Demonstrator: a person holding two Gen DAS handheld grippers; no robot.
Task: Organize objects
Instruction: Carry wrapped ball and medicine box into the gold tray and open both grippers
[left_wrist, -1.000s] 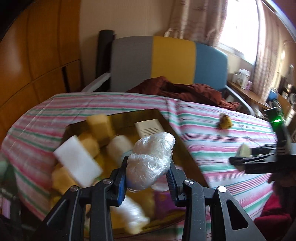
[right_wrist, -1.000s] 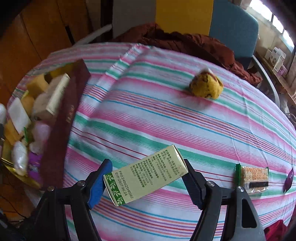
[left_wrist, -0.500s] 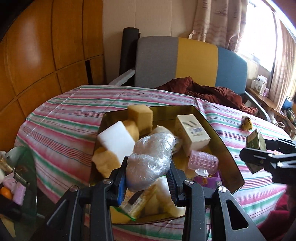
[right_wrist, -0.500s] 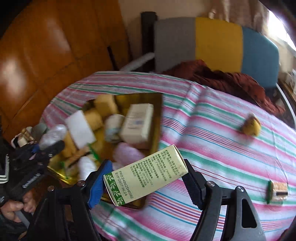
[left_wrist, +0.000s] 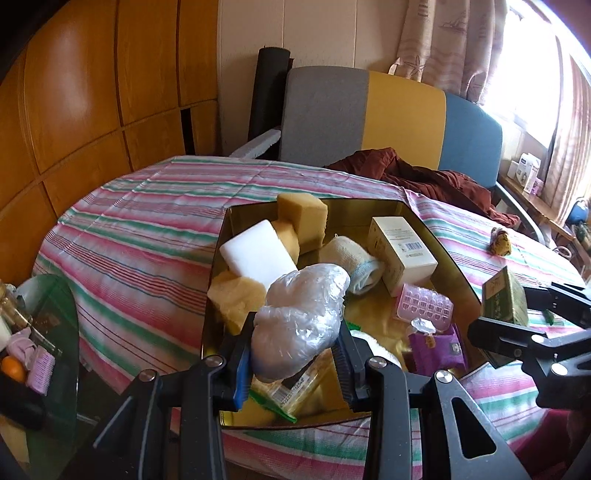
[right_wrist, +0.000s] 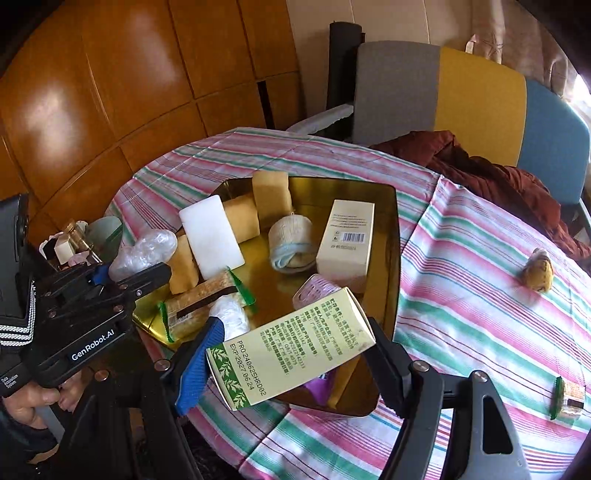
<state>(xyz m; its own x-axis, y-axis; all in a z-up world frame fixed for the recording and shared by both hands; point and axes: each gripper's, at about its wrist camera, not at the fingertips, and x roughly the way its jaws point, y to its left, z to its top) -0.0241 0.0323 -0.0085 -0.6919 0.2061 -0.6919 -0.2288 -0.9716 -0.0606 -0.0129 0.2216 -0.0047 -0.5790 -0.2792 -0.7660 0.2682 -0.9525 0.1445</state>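
Note:
My left gripper (left_wrist: 291, 363) is shut on a clear plastic-wrapped bundle (left_wrist: 301, 319) and holds it over the near edge of the gold tray (left_wrist: 369, 205). The bundle also shows in the right wrist view (right_wrist: 142, 251). My right gripper (right_wrist: 288, 363) is shut on a green box (right_wrist: 291, 354) above the tray's near right corner (right_wrist: 397, 258); the box shows in the left wrist view (left_wrist: 504, 299). The tray holds yellow sponges (left_wrist: 303, 218), a white block (left_wrist: 258, 253), a cream box (left_wrist: 402, 249), a rolled cloth (left_wrist: 351, 258), a pink case (left_wrist: 424, 306) and wrapped snacks (right_wrist: 201, 302).
A striped cloth covers the round table (left_wrist: 147, 229). A yellow plush toy (right_wrist: 537, 273) and a wrapped snack (right_wrist: 569, 397) lie on the cloth to the right. A chair with dark red fabric (left_wrist: 413, 177) stands behind. A glass side table with small items (left_wrist: 33, 332) is left.
Both grippers have swung left toward the tray. The right gripper with the green box now hangs over the tray's corner; the left has pulled back a little with the bundle.

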